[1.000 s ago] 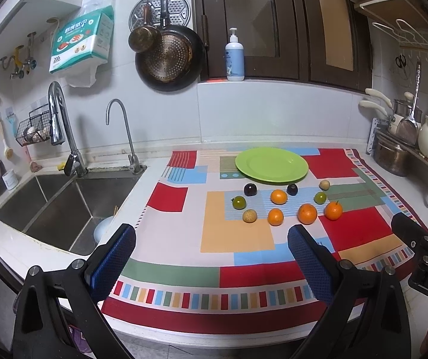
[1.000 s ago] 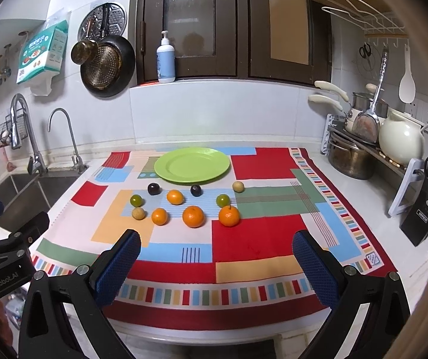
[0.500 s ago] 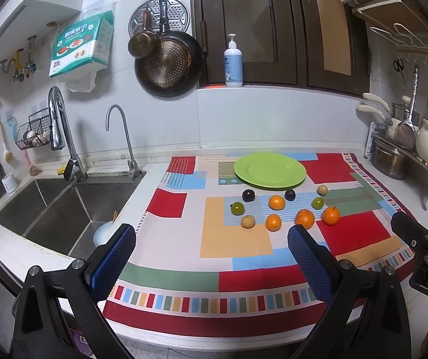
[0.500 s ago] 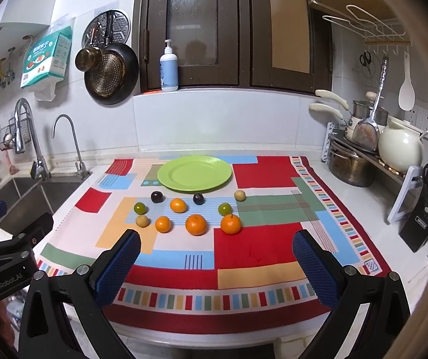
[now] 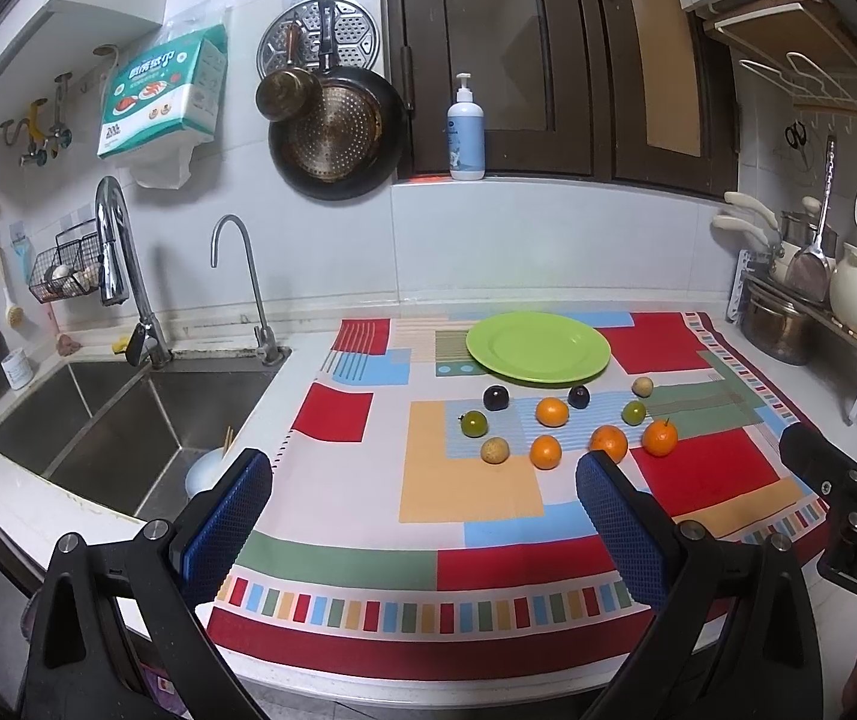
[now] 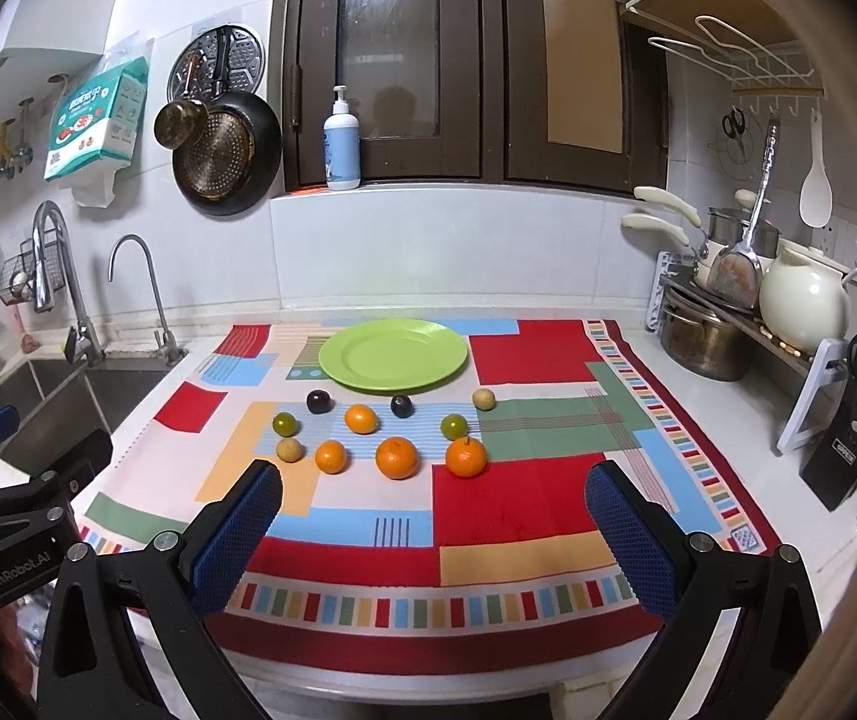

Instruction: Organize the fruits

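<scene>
Hovering above the near edge of the surface, the left claw (image 5: pixel 422 516) and the right claw (image 6: pixel 433 525) both stand wide open, holding nothing. A round lime-green plate (image 6: pixel 393 354) lies bare at the far side of the colourful patchwork cloth (image 6: pixel 518 498). Just in front of it sit the small fruits in two loose rows: four orange citrus fruits (image 6: pixel 396 456), two dark plums (image 6: pixel 319 401), two green ones (image 6: pixel 453 425) and two pale yellowish ones (image 6: pixel 483 399), all apart from the plate.
</scene>
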### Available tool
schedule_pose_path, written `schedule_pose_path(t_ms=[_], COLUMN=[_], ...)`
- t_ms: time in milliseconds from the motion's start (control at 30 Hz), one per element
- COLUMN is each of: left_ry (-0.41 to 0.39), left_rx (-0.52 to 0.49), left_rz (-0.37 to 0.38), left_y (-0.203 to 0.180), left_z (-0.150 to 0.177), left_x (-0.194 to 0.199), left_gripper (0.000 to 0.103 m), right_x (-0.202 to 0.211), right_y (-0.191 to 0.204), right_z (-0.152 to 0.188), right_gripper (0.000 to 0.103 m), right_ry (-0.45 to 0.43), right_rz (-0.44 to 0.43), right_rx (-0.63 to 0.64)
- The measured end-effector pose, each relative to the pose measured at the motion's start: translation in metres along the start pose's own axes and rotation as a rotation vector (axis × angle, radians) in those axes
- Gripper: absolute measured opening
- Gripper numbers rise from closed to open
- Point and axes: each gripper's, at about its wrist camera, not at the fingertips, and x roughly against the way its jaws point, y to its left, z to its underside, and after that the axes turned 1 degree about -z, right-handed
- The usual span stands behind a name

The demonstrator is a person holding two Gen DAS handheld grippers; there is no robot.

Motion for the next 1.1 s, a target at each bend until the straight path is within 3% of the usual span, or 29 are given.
schedule_pose_path(t_ms=[533,967,1100], left_ry=[0.01,0.048,0.052], left_rx=[-0.004,-0.036,-0.084], left_rz=[0.007,0.037,0.053], left_y=[0.001,0.006,0.007], left_z=[-0.002,-0.005,-0.008], left_x=[-0.006,-0.048,-0.071], left_gripper=[0.103,0.103,0.092], right_x=[-0.006,-0.034,-0.055], right_y=[0.002,0.01,0.022], right_z=[0.001,-0.003,-0.005], right_gripper=[0.102,0.102,0.098], right_ry=[0.011,0.04,0.052], right_rz=[-0.006,-0.014,-0.02], right_rx=[-0.001,0.014,0.04])
